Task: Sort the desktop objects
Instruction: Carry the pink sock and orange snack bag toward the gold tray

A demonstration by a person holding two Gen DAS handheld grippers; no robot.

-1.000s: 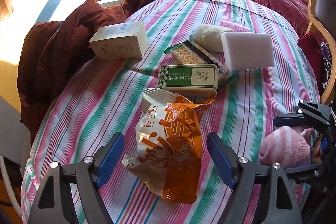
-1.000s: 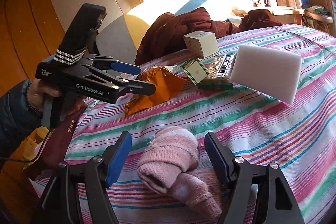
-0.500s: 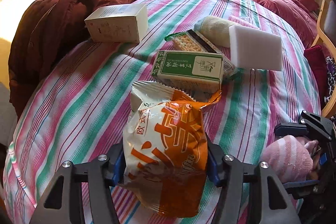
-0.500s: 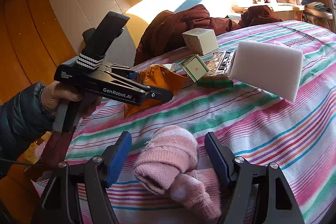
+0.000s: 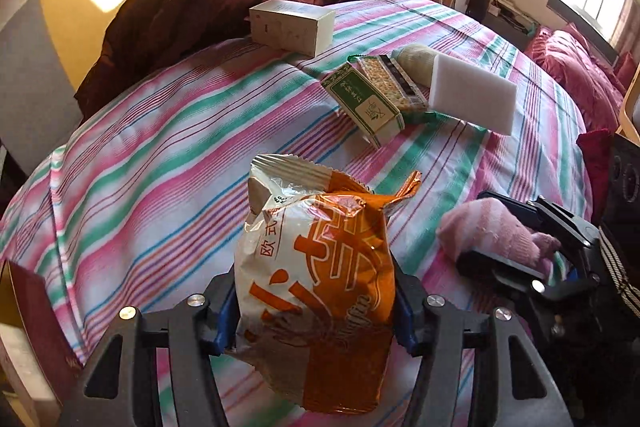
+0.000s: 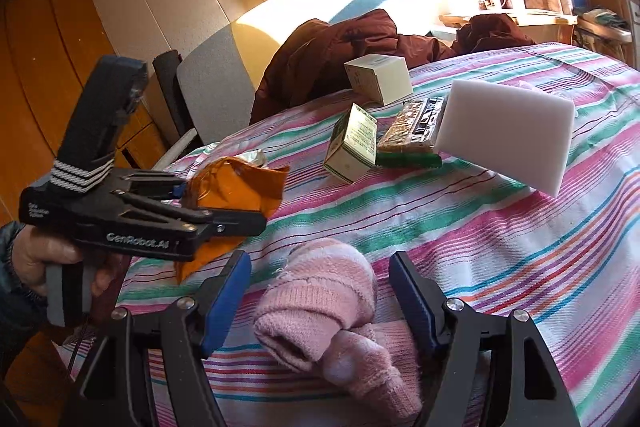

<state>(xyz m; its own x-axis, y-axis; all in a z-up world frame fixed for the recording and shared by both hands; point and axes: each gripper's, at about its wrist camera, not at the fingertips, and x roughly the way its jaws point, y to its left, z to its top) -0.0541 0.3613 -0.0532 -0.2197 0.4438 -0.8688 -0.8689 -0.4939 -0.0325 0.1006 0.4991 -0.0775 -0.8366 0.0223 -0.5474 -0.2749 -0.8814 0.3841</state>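
Note:
My left gripper (image 5: pixel 316 315) is shut on an orange and white snack bag (image 5: pixel 320 259), its blue pads pressing both sides, near the front of the striped tablecloth (image 5: pixel 160 147). The right wrist view shows the same left gripper (image 6: pixel 224 215) in a person's hand with the snack bag (image 6: pixel 236 187) sticking out past the fingers. A pink rolled sock (image 6: pixel 320 299) lies on the cloth between the fingers of my right gripper (image 6: pixel 320 303), which stands open with a gap at its left pad. From the left wrist view, the right gripper (image 5: pixel 516 247) straddles the pink sock (image 5: pixel 488 231).
Farther back lie a green tea box (image 5: pixel 368 103), a cracker pack (image 5: pixel 394 83), a white foam block (image 5: pixel 472 99), a cream sock roll (image 5: pixel 416 59) and a cream carton (image 5: pixel 292 27). A brown jacket (image 5: pixel 168 27) hangs over the far left edge.
My left gripper shut on the snack bag and carried it away from the green tea box, rolling as it went. The right gripper and pink sock stayed put.

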